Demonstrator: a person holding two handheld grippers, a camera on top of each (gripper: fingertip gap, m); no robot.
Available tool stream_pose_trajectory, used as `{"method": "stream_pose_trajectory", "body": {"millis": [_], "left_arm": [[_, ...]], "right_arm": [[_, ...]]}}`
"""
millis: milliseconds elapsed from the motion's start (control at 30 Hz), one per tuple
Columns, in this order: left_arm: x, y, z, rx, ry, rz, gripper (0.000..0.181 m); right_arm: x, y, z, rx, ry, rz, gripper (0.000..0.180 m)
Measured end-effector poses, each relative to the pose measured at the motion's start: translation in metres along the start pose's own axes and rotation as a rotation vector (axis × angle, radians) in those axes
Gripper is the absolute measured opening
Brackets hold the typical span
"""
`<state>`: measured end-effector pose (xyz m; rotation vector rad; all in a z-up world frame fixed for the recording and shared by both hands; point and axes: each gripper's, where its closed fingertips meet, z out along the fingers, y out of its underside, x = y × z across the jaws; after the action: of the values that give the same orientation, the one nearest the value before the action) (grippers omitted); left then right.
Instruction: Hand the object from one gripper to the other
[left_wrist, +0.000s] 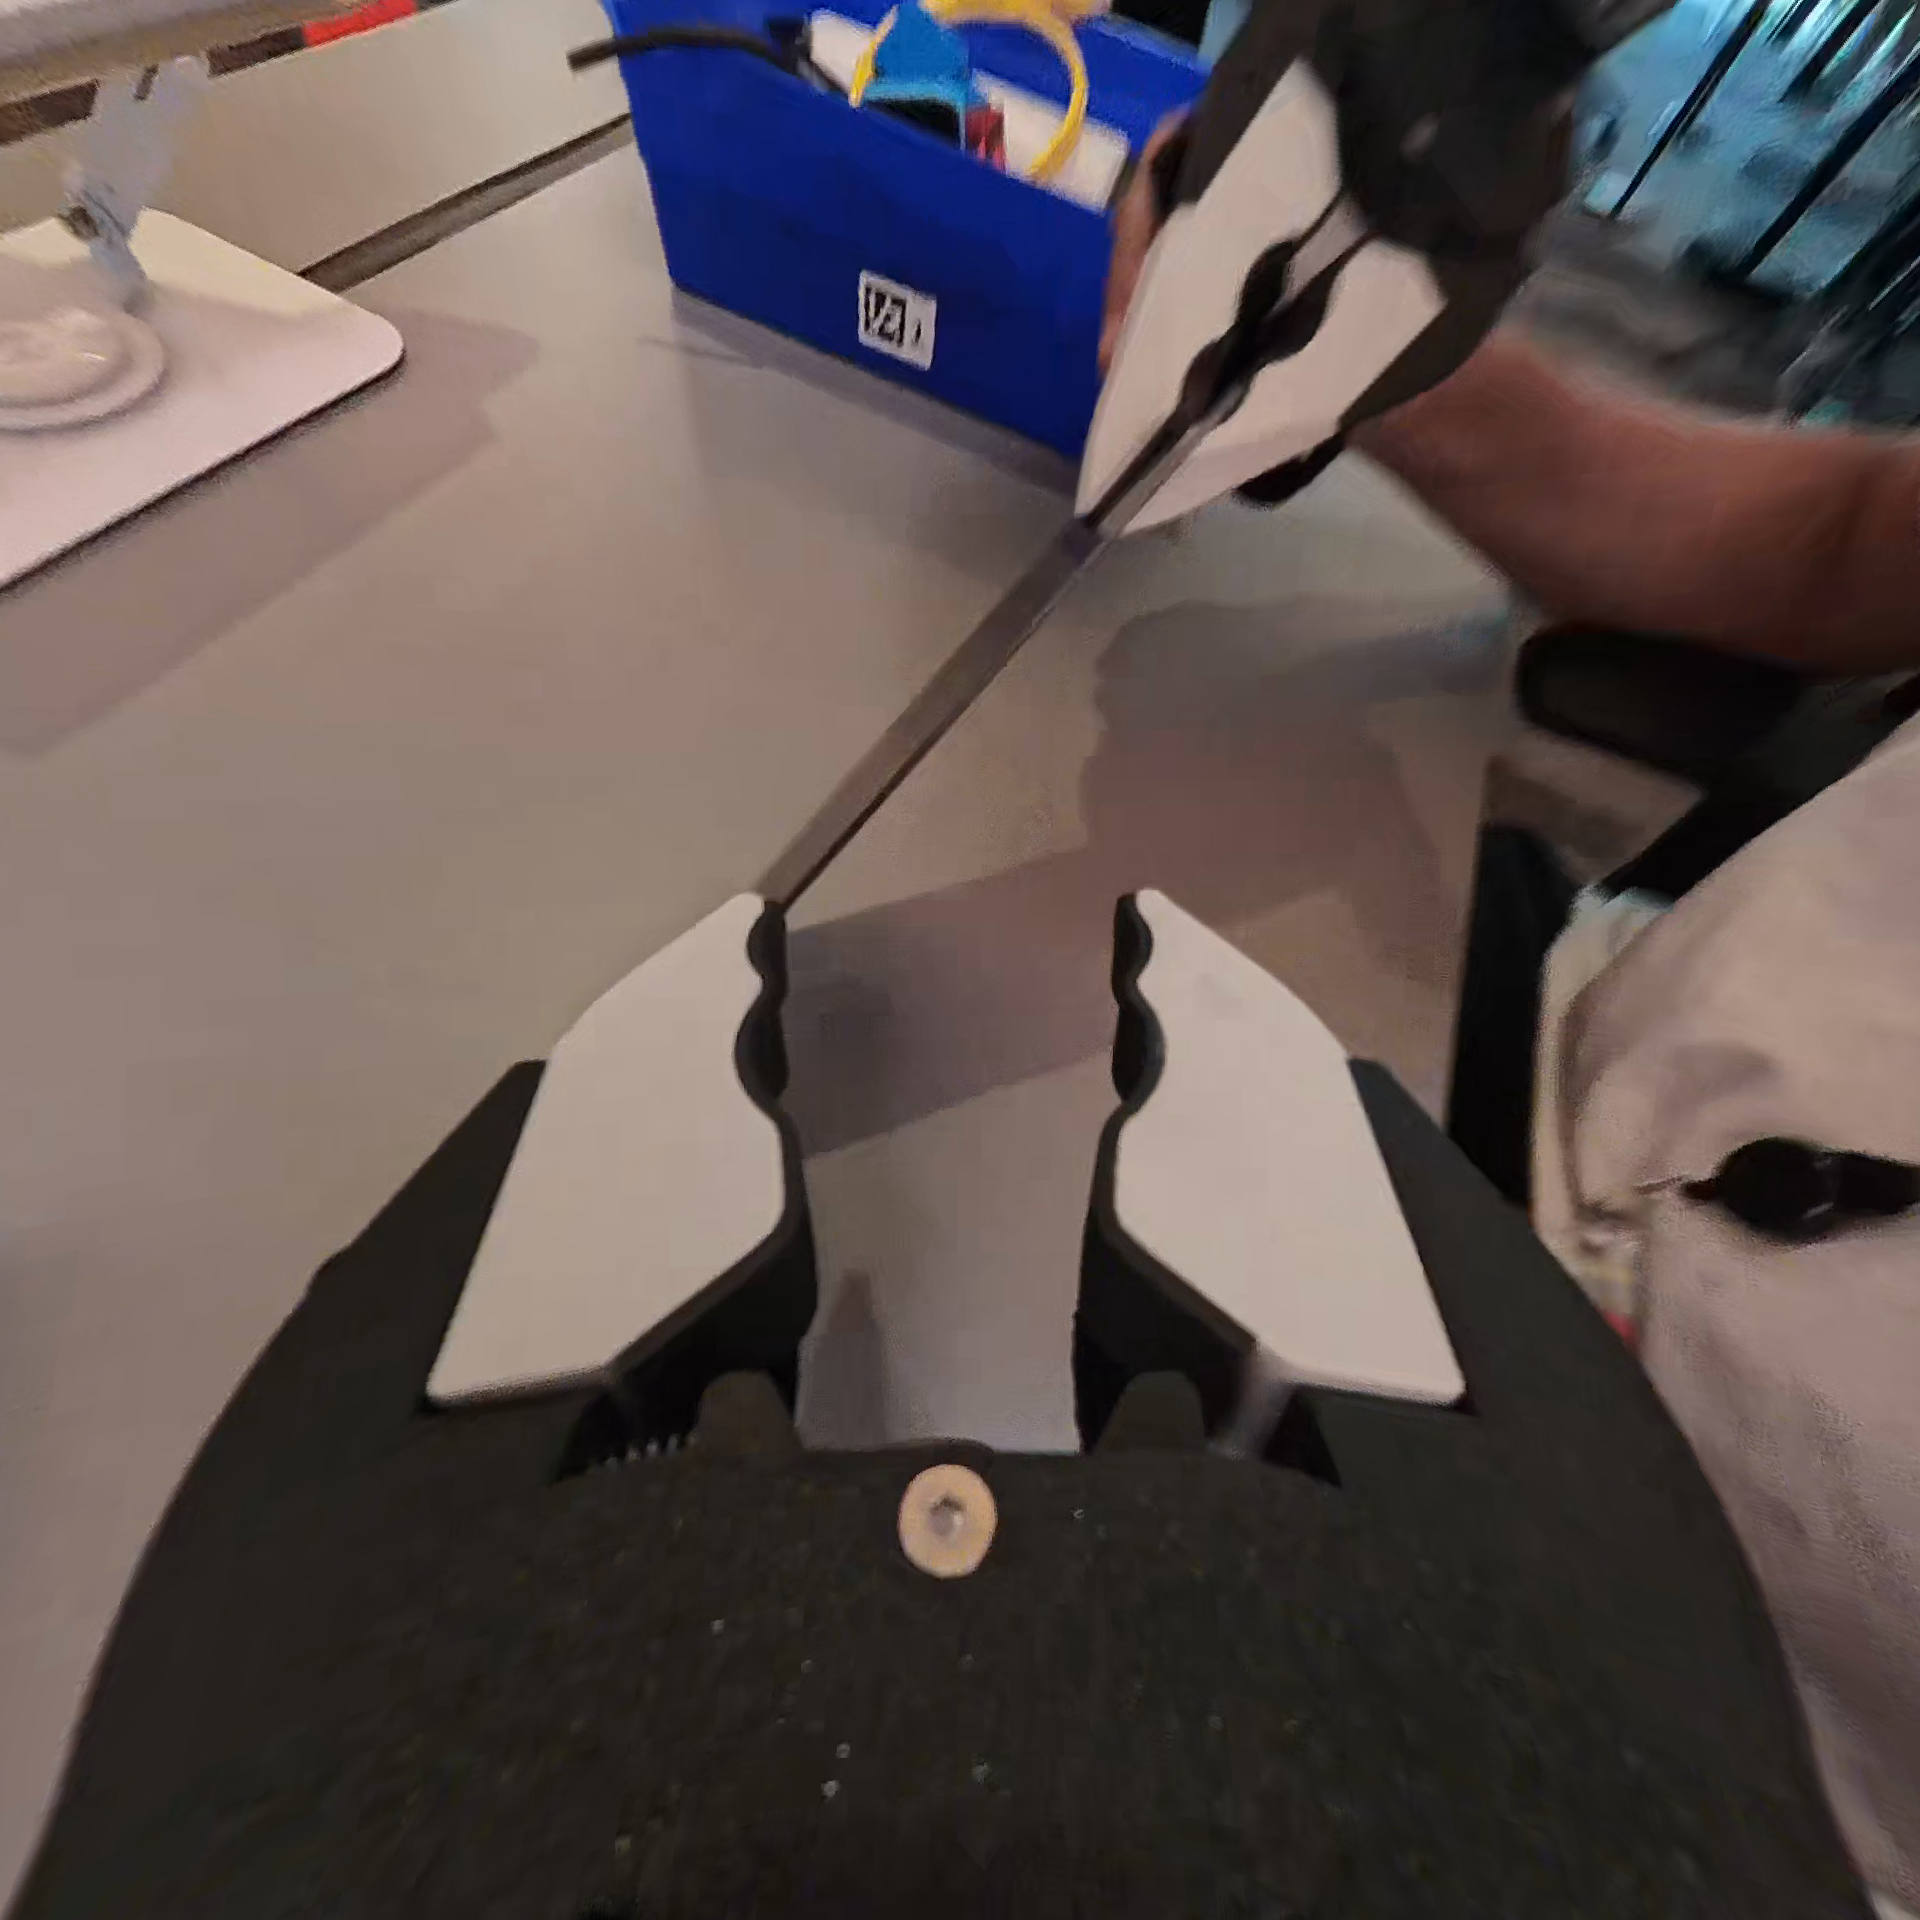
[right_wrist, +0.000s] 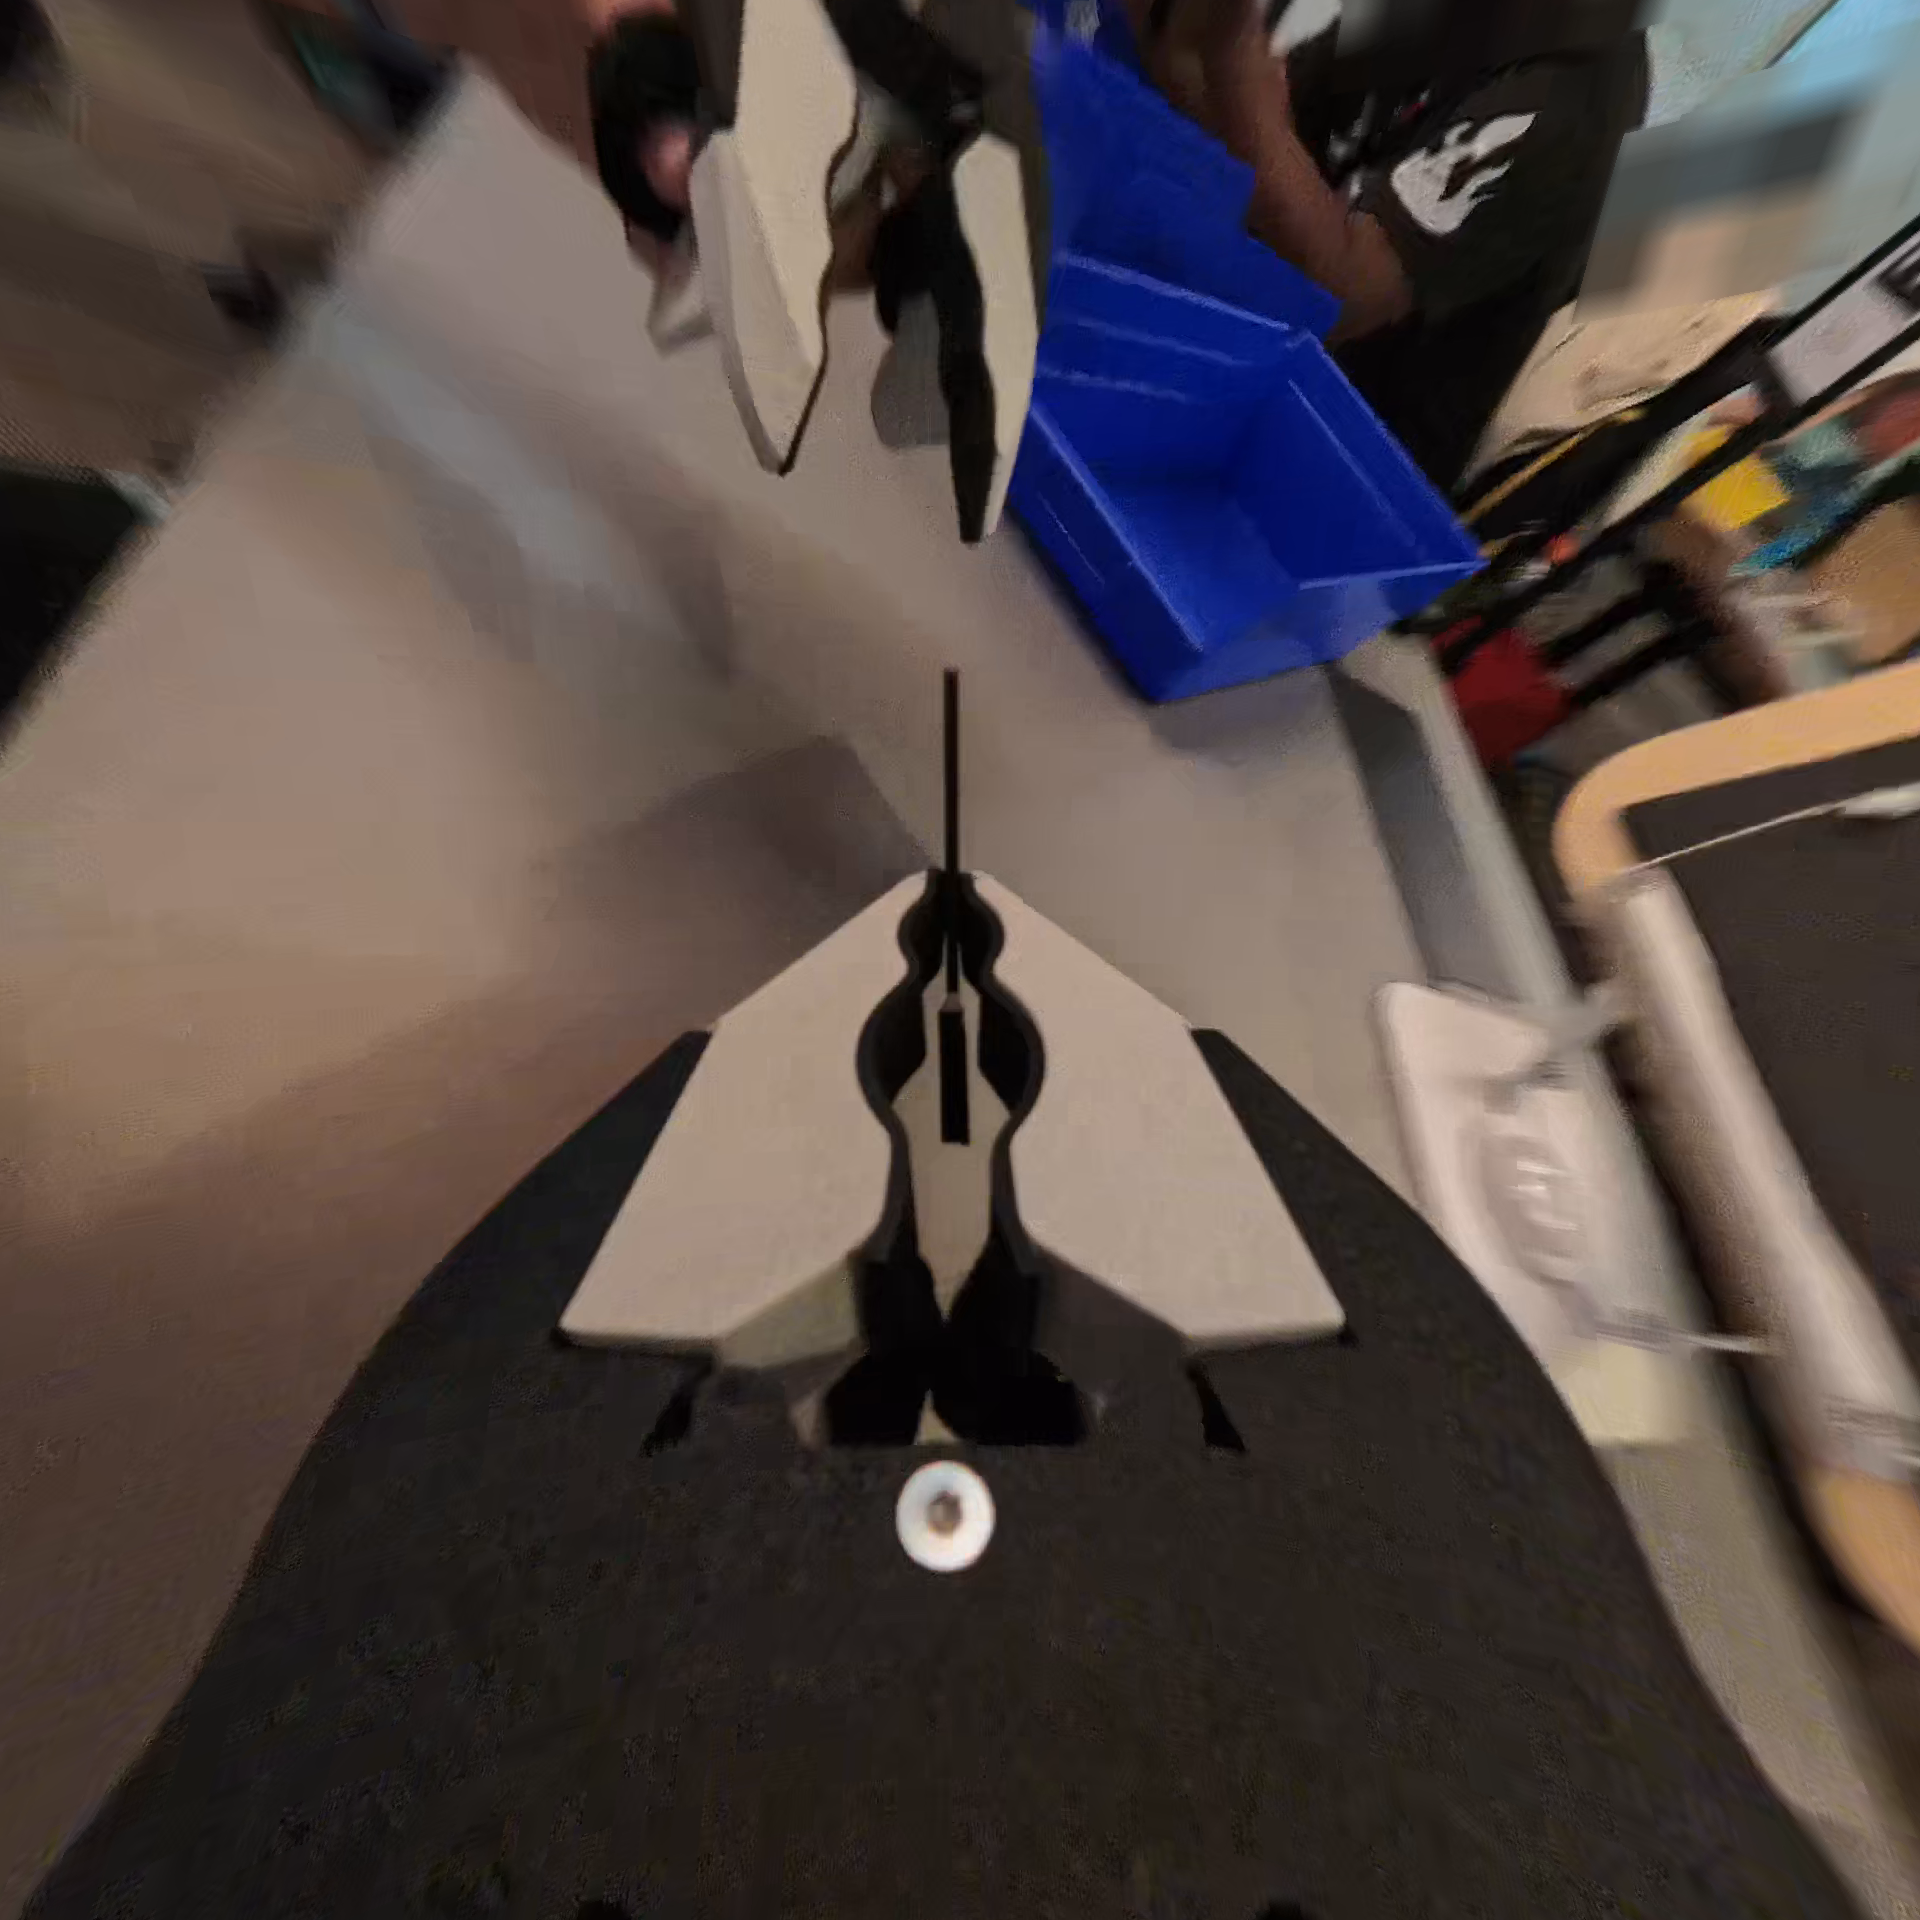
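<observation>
Two grippers face each other above a grey table (left_wrist: 312, 831), and between them runs a thin, flat black strip (left_wrist: 935, 717), seen edge-on from the right wrist. The right gripper (right_wrist: 951, 883) is pinched together on one end of the strip, its tips meeting around it, so the free end sticks out toward the partner, presumably offered that way to leave room for a second grasp. The left gripper (left_wrist: 951, 914) stands with its fingers well apart; the strip's far end lies at the tip of one finger (left_wrist: 769, 925), whether touching it I cannot tell, not between the two. Judging by this, the handover is not yet made. Behind sits a blue bin (left_wrist: 883, 229) holding coloured odds and ends.
</observation>
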<state>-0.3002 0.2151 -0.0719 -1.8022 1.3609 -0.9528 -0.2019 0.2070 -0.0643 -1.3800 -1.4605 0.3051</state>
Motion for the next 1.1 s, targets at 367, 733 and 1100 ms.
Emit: {"method": "stream_pose_trajectory", "body": {"millis": [367, 733, 1100], "left_arm": [[-0.029, -0.028, 0.006, 0.232, -0.009, -0.510, 0.069], [-0.023, -0.061, -0.001, 0.573, 0.452, -0.945, 0.001], [-0.051, -0.039, -0.041, 0.546, 0.239, -0.707, 0.001]], "right_arm": [[0.002, -0.024, 0.024, -0.319, 0.594, -0.933, 0.001], [-0.016, -0.047, 0.023, -0.105, 0.819, -1.125, 0.001], [0.060, 0.008, -0.030, -0.176, 0.846, -0.439, 0.021]]}}
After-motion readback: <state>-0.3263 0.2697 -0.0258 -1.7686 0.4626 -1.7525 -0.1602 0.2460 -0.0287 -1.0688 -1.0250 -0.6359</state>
